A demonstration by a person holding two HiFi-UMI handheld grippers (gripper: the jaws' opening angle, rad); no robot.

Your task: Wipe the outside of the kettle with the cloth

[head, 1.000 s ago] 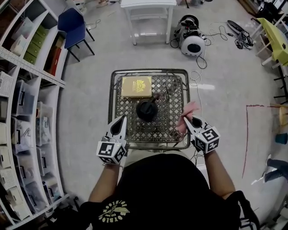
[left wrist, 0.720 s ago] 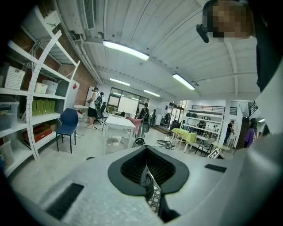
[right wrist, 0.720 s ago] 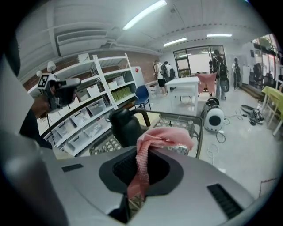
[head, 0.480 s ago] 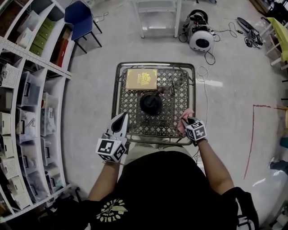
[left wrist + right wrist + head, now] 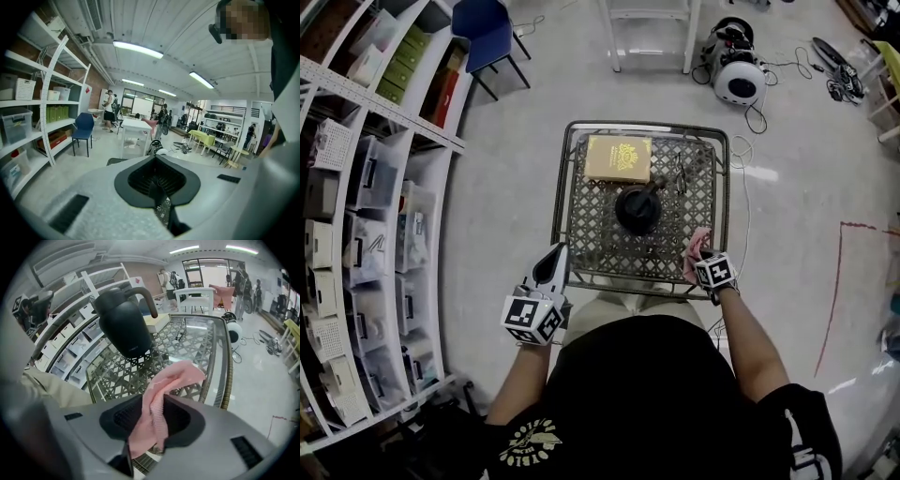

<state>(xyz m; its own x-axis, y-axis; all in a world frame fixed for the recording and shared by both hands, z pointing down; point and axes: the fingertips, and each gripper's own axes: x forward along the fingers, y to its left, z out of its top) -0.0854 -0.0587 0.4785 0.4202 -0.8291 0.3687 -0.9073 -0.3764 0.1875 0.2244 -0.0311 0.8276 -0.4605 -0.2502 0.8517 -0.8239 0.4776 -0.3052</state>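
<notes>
The black kettle (image 5: 637,211) stands upright near the middle of the glass-topped lattice table (image 5: 567,183); in the right gripper view the kettle (image 5: 123,324) is ahead and to the left. The pink cloth (image 5: 697,246) lies at the table's front right corner under my right gripper (image 5: 701,255). The right gripper's jaws have just been opening. The cloth (image 5: 157,404) still hangs loosely between the jaws of the right gripper (image 5: 150,427). My left gripper (image 5: 554,255) is shut and empty, off the table's front left corner. In its own view the left gripper (image 5: 161,206) shows only a thin slit.
A yellow box (image 5: 619,158) lies at the table's far left, and a small dark object (image 5: 679,173) at its far right. Shelves with bins (image 5: 366,216) line the left side. A white table (image 5: 649,28) and a round white machine (image 5: 739,80) stand beyond.
My right gripper came down steeply with the cloth to the table's front right corner and now points more downward. The left gripper drifted slightly along the table's front left.
</notes>
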